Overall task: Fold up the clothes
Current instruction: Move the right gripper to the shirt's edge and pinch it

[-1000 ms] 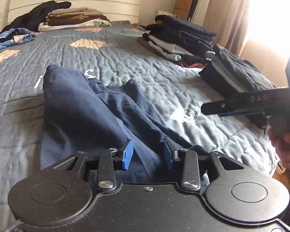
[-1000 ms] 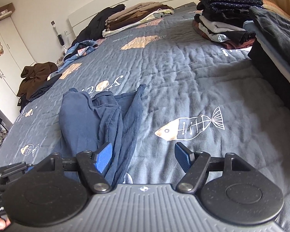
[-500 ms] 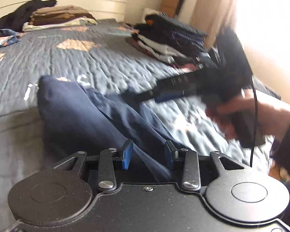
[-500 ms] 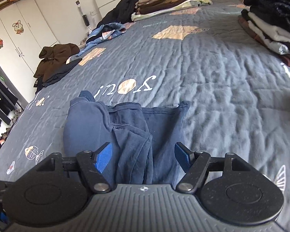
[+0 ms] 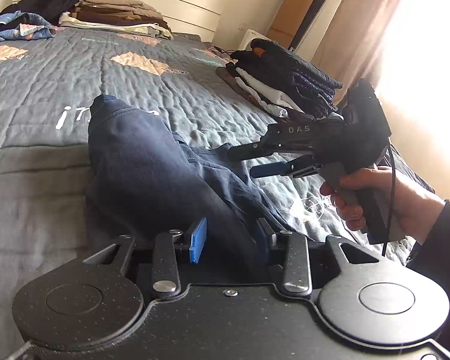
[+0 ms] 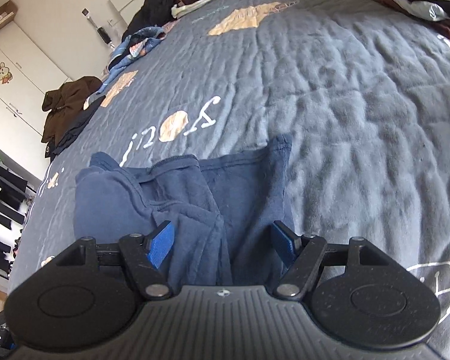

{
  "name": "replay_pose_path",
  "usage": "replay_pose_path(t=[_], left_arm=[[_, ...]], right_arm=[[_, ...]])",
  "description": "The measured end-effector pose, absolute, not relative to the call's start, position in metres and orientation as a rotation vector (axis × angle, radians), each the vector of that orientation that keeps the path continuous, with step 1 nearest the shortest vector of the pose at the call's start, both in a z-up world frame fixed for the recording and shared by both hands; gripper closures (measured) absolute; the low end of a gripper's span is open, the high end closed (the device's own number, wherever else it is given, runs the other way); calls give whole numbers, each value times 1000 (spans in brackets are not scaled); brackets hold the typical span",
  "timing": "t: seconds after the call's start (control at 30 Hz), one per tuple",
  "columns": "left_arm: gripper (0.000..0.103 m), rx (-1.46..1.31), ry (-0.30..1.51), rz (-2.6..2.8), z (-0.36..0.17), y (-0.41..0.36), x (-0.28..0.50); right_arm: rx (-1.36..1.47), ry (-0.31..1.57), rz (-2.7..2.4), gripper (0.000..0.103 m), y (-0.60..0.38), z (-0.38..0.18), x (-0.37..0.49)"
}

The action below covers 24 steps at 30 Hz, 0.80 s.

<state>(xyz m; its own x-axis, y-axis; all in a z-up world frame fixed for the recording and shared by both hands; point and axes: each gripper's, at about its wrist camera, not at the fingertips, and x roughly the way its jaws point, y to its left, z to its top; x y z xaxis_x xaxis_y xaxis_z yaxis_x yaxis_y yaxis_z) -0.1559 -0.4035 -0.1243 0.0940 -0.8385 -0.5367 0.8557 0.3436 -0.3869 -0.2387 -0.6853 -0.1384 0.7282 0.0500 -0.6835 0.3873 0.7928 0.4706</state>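
Note:
A crumpled navy garment (image 5: 153, 168) lies on the grey quilted bed (image 5: 45, 90). My left gripper (image 5: 230, 240) is low at the garment's near end. Its jaws stand apart, and a ridge of navy cloth runs between the blue pads, against the right one. A hand (image 5: 375, 198) holds my right gripper (image 5: 243, 163), which hovers open just above the garment's right side. In the right wrist view the garment (image 6: 240, 186) lies flat and partly doubled over. The right gripper (image 6: 222, 244) is wide open straight over its near edge.
A stack of folded dark and white clothes (image 5: 285, 81) sits at the bed's right side. Another folded pile (image 5: 117, 15) and a blue patterned garment (image 5: 18, 27) lie by the headboard. A brown garment (image 6: 66, 105) hangs over the left edge of the bed.
The right gripper has swung in from the bed's right side to above the garment, which is now centred between its fingers. Navy cloth now lies between the left gripper's pads.

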Motion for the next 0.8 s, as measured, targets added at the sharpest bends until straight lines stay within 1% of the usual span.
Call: replay_pose_path(t=[0.13,0.37,0.53,0.57,0.63,0.67,0.7,0.73,0.77,0.8], left_arm=[[66,16,777,-1252,-126,-402,-153],[66,4,778,-1246,-131,-399,-147],[65,-4,779,-1241,-134,-397,-144],[65,-6,780,-1241,-134,-397,-143],[65,-7,783,-1244,-135,-399,-142],[65,-5,784,-1244,-135,-399,-142],[65,-4,786,-1243,-136,-400,-141],[65,-6,790,-1241,-137,-401,-140],[65,-7,793,-1238,-138,-401,-139],[65,-8,796,-1236,-139,-401,-138]], right_arm=[[631,719,-184,33,-683,-129,-236],[610,810,-170,32,-680,-151,-220],[614,792,-175,33,-677,-154,-216],[611,787,-173,34,-676,-153,-215],[597,778,-177,40,-674,-153,-214],[590,777,-173,51,-673,-153,-213],[583,779,-169,64,-671,-153,-213],[577,781,-174,68,-670,-154,-212],[572,784,-183,76,-670,-154,-212],[566,786,-191,77,-670,-155,-211]])
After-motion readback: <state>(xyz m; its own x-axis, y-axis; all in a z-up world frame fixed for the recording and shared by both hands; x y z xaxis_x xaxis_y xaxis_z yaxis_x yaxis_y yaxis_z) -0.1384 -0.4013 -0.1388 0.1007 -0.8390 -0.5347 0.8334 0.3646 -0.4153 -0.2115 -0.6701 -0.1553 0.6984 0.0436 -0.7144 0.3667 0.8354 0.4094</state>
